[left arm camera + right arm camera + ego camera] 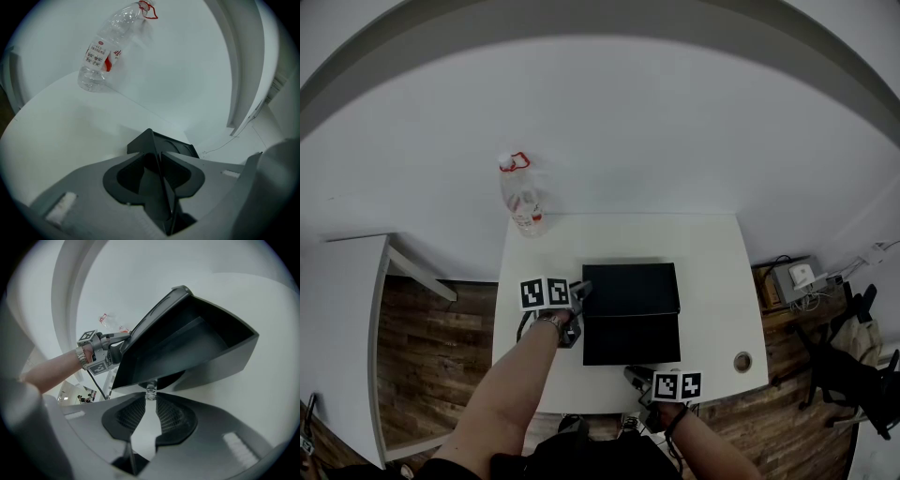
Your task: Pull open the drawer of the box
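Note:
A black box (630, 286) lies in the middle of the white table (712, 272), and its drawer (631, 341) sticks out toward me. My left gripper (579, 292) is at the box's left side, near where the drawer comes out. In the left gripper view that gripper (159, 157) is shut on a thin black edge of the box (152, 140). My right gripper (635, 375) is at the drawer's front. It is shut (150, 397) on the small clear knob (150, 391), and the drawer's empty dark inside (183, 341) shows above it.
A clear plastic bottle (522, 202) with a red cap ring stands at the table's far left corner. A small round fitting (742, 361) sits near the front right corner. A white side table (347, 281) is at the left, and a grey device with cables (797, 278) lies on the floor at the right.

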Demonstrator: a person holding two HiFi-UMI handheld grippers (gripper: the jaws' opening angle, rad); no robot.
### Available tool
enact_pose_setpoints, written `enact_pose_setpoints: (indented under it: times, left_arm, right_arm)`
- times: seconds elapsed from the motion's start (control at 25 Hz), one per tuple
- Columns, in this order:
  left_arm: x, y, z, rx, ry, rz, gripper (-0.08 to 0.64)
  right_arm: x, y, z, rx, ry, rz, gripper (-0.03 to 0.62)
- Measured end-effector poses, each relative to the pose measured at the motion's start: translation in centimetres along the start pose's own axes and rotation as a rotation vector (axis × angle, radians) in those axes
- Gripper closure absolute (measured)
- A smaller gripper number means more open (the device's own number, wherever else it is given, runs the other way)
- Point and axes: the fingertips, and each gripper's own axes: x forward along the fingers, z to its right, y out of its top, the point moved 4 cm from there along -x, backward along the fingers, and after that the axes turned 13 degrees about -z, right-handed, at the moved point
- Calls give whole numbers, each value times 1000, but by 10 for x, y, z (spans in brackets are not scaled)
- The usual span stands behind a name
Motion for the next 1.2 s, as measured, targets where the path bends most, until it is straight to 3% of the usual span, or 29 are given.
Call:
enact_pose_setpoints:
  times: [1.0,1.2]
  left_arm:
    - [0,1,-1,-33,-6,20,434]
    - [-2,-2,-1,-38,-43,57,434]
  right_arm:
    - [-5,-6,9,23,17,1,508]
    - [-14,-18,4,20,42,7,511]
